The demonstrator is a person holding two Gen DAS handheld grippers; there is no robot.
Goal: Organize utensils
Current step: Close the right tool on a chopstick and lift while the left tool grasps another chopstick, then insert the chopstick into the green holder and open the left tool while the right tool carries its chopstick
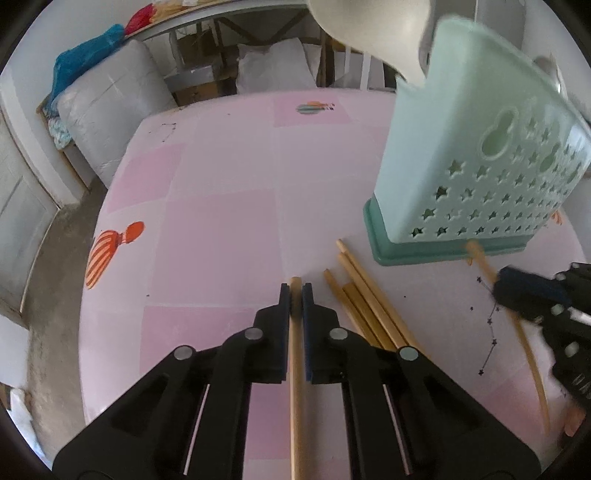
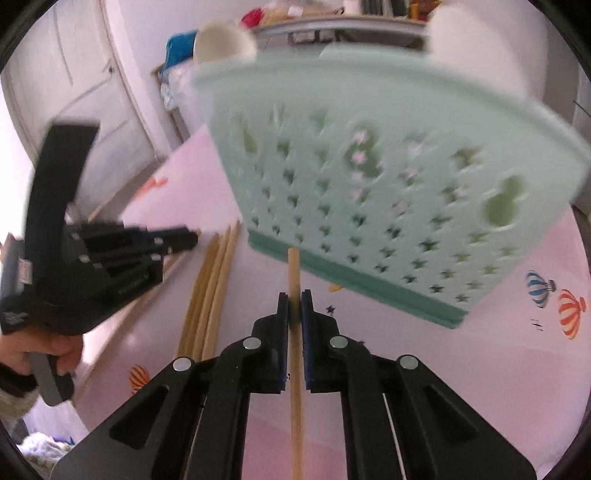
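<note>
A mint basket (image 1: 461, 155) with star-shaped holes stands on the pink table (image 1: 221, 221), on a darker green base (image 1: 391, 254). White spoons (image 1: 369, 33) stick up out of its top; the right wrist view shows a white spoon bowl (image 2: 225, 40) above the rim. What else lies inside cannot be told.

The left gripper (image 1: 295, 291) is clamped narrowly on one chopstick (image 1: 296, 369), which runs back between its fingers, its tip just past them. Just to its right, loose chopsticks (image 1: 362, 295) lie on the table in a bundle, their tips near the basket's base.

The right gripper (image 2: 294, 299) is likewise closed on a chopstick (image 2: 295, 369), whose far tip reaches the basket (image 2: 388, 184) at its base edge.

The left wrist view shows the right gripper (image 1: 532, 291) at the right edge with its chopstick (image 1: 532, 365) curving past it, and a table corner with grey bags (image 1: 110, 110) beyond. The right wrist view alone shows the left gripper (image 2: 110, 251) from the side, held by a hand (image 2: 40, 350), the loose chopsticks (image 2: 210, 288) between the two tools, balloon prints (image 2: 569, 314) on the table and a white door (image 2: 74, 92).
</note>
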